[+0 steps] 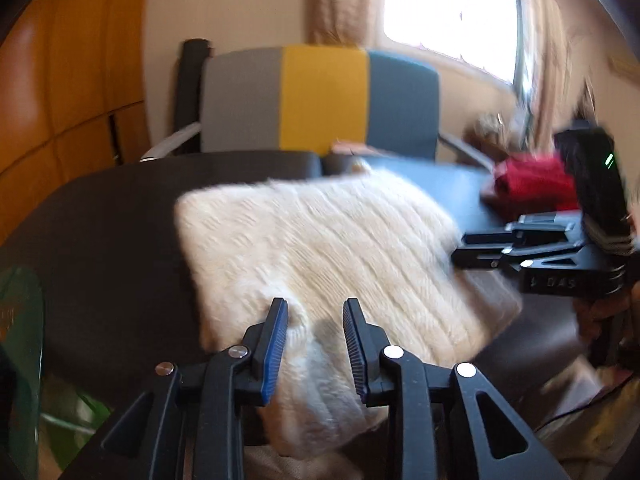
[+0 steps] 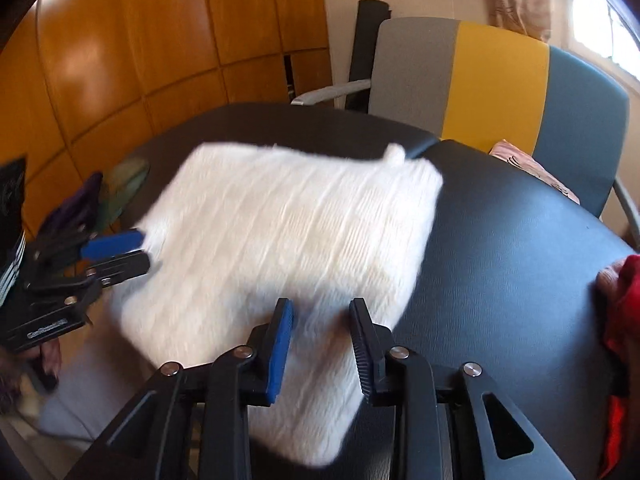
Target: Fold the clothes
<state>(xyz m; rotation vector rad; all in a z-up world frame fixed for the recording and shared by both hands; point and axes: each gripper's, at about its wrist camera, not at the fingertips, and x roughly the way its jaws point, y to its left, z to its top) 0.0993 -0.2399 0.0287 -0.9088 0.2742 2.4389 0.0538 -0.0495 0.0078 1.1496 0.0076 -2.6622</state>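
A folded white knit sweater point(image 1: 320, 232) point(image 2: 288, 220) lies on a dark table point(image 1: 112, 220) point(image 2: 500, 240), its near edge hanging over the table's front. In the left wrist view my left gripper point(image 1: 316, 316) is at the sweater's near left corner, puckered cloth filling the gap between its pads. My right gripper point(image 2: 322, 312) has the near right part of the sweater between its pads. Each gripper shows in the other's view, at the sweater's side edge: the right gripper point(image 1: 464, 248) and the left gripper point(image 2: 136, 252). Both frames are motion-blurred.
A red garment point(image 1: 528, 184) point(image 2: 624, 300) lies at the table's right end. Behind the table stands a grey, yellow and blue chair point(image 1: 320, 100) point(image 2: 496, 80) with a pink cloth point(image 2: 532, 168) on its seat. Wooden wardrobe doors point(image 2: 160, 40) are at the left, a bright window point(image 1: 452, 12) behind.
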